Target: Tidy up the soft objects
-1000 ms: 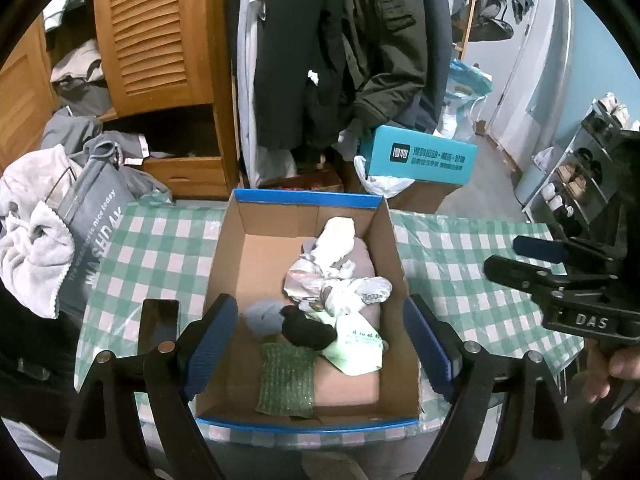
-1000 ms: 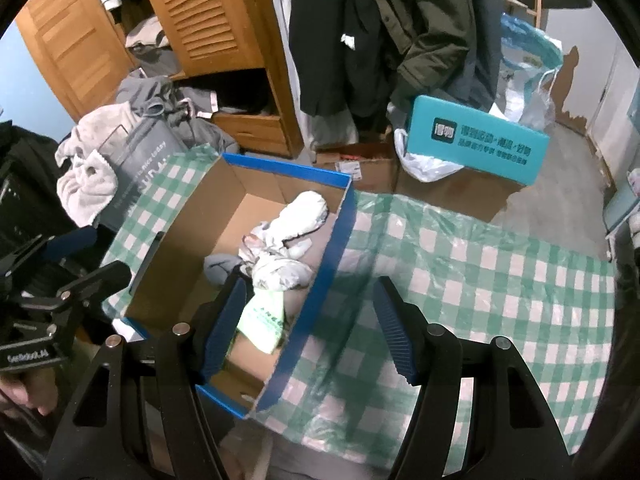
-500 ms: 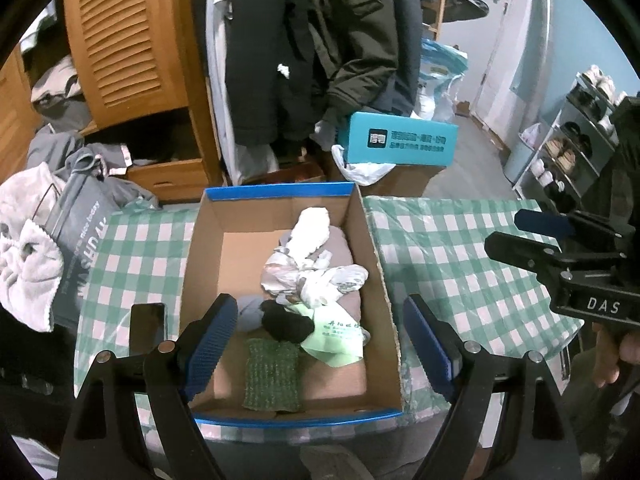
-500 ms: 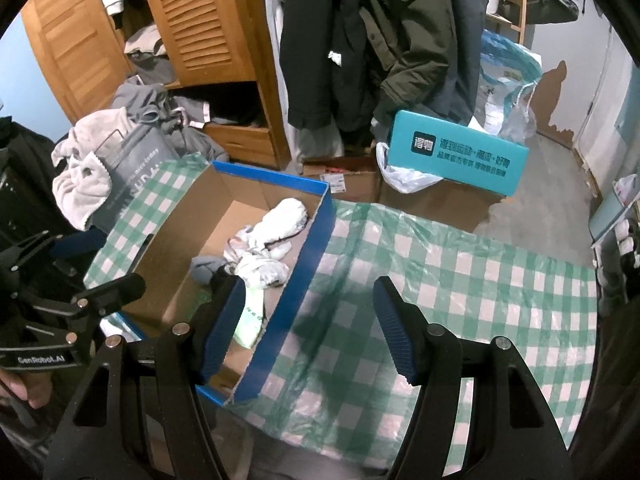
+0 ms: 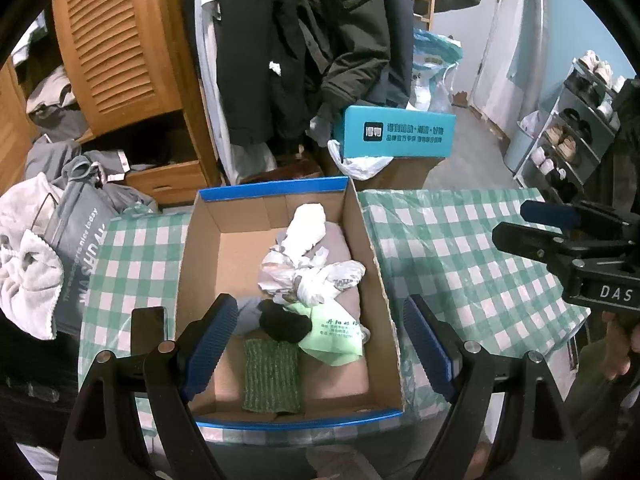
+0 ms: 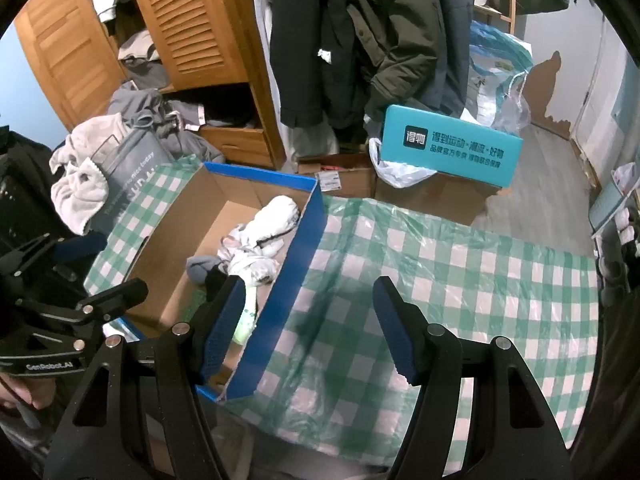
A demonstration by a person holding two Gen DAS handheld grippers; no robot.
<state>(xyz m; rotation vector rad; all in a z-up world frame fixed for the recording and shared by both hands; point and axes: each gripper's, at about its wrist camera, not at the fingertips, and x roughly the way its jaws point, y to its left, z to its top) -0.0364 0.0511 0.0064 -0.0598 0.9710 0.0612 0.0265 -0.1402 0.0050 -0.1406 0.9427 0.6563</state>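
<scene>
Soft items in cardboard box (image 5: pixel 384 276) on bench (image 6: pixel 460 280).
Left gripper (image 5: pixel 316 344) above box, right gripper (image 6: pixel 310 324) over checked cloth right of it; both jaws wide apart, holding nothing.

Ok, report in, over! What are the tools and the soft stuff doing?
Left tool open, above box. Right tool open, empty, over checked cloth. Soft things piled in box. Nothing blocking.
</scene>
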